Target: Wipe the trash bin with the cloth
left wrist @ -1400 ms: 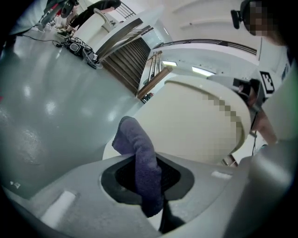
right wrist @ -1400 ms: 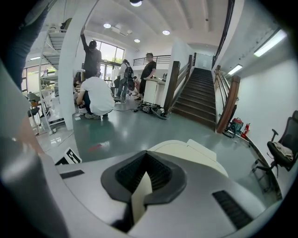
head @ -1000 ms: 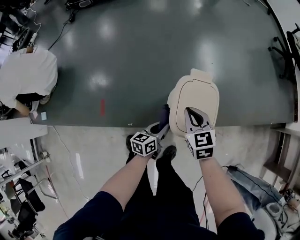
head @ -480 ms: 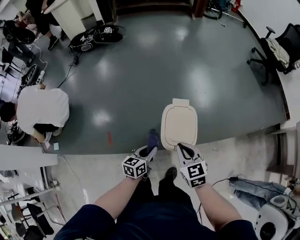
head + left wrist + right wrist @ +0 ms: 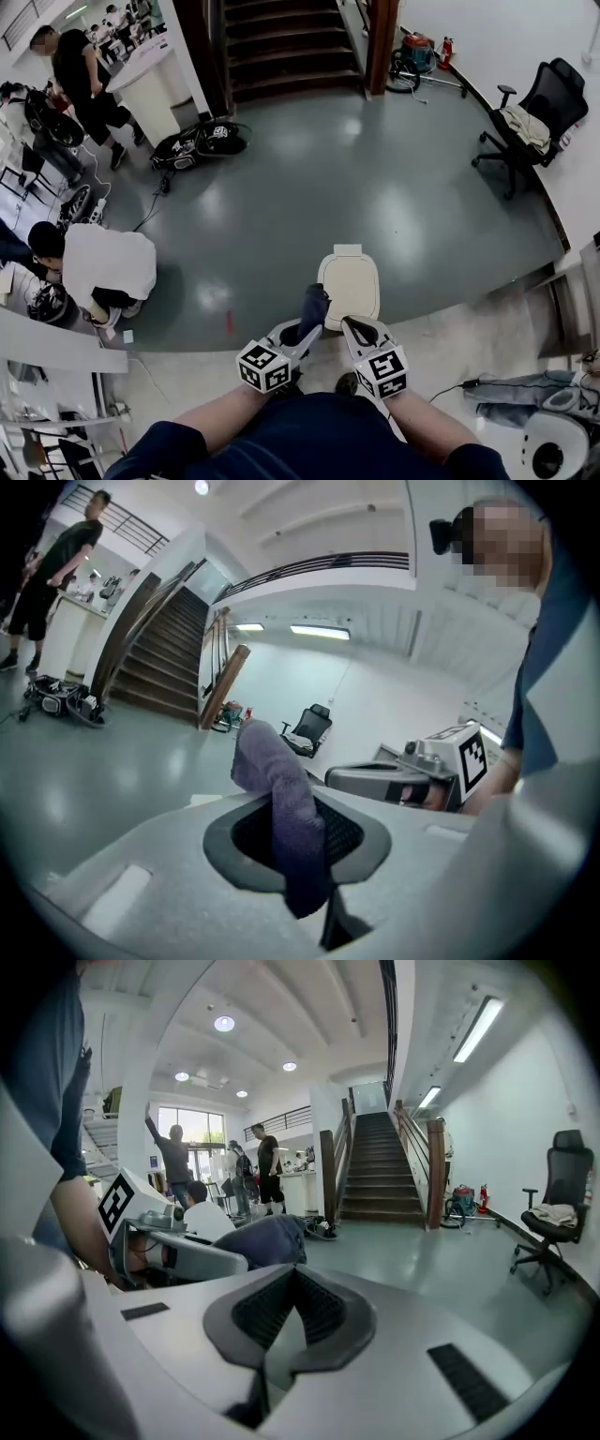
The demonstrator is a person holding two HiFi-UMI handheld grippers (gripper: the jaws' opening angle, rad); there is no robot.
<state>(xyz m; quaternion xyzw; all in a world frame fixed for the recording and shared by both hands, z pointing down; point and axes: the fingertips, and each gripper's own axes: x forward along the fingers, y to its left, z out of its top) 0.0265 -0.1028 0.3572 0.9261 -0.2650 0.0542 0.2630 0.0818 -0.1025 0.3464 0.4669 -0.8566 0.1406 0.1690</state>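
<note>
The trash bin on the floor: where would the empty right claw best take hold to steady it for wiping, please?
Probably the near rim of the trash bin, from straight above. Its closed top is broad and flat, with nothing to pinch; the near edge lies just ahead of the right claw, whose jaws must open first. The left claw holds the cloth.
</note>
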